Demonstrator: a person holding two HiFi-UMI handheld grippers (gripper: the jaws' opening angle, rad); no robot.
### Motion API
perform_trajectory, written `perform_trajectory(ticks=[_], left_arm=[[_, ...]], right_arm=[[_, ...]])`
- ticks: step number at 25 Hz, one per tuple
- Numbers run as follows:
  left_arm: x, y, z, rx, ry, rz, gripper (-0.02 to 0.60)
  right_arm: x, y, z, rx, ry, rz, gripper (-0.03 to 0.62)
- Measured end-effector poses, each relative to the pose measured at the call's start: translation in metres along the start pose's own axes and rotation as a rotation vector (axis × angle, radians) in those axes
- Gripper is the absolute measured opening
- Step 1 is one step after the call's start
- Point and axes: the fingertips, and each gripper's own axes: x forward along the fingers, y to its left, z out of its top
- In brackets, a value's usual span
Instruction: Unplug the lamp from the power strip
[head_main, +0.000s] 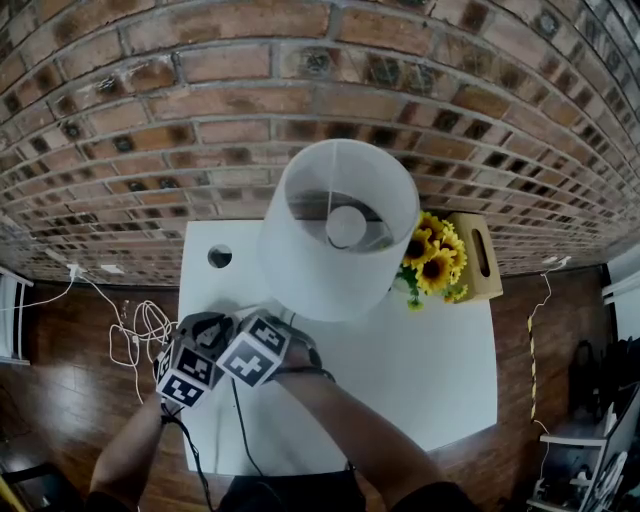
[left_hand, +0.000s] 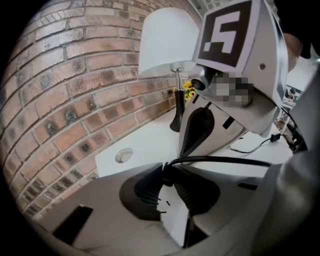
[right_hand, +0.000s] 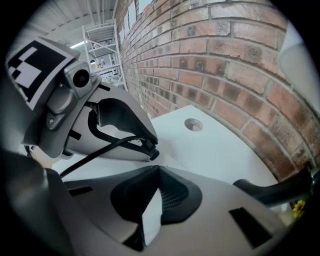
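The lamp (head_main: 335, 240) with its white shade stands at the back of the white table (head_main: 420, 370). Both grippers are close together near the table's left edge. My left gripper (left_hand: 167, 175) is shut on the lamp's black plug (right_hand: 149, 149) at its fingertips. The black cord (left_hand: 225, 161) runs off to the right from there. Just beside it, my right gripper (right_hand: 159, 172) has its tips together with a white piece between the pads, apparently the power strip (right_hand: 150, 215). In the head view the left gripper (head_main: 208, 328) and right gripper (head_main: 270, 322) hide the strip.
A brick wall (head_main: 200, 110) runs behind the table. Sunflowers (head_main: 435, 260) and a wooden box (head_main: 480, 260) sit at the back right. A round cable hole (head_main: 220, 256) is at the back left. White cables (head_main: 135, 340) lie on the wooden floor to the left.
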Motion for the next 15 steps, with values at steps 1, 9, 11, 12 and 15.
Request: perform_trajectory(ticks=[1, 9, 11, 12, 15], left_arm=[[0.0, 0.0, 0.0, -0.001, 0.001, 0.002, 0.089], [-0.001, 0.001, 0.0, -0.024, 0.002, 0.025, 0.091], [-0.001, 0.001, 0.001, -0.03, 0.008, 0.026, 0.091], [-0.001, 0.001, 0.002, -0.033, 0.009, 0.026, 0.091], [0.0, 0.001, 0.001, -0.034, 0.012, 0.033, 0.091]], right_arm=[[0.0, 0.0, 0.0, 0.004, 0.002, 0.002, -0.002], [-0.009, 0.0, 0.003, 0.022, 0.021, 0.008, -0.002], [-0.01, 0.0, 0.003, 0.026, 0.021, 0.011, -0.002], [-0.01, 0.0, 0.002, 0.028, 0.021, 0.012, -0.002], [-0.009, -0.001, 0.002, 0.028, 0.024, 0.015, -0.002]])
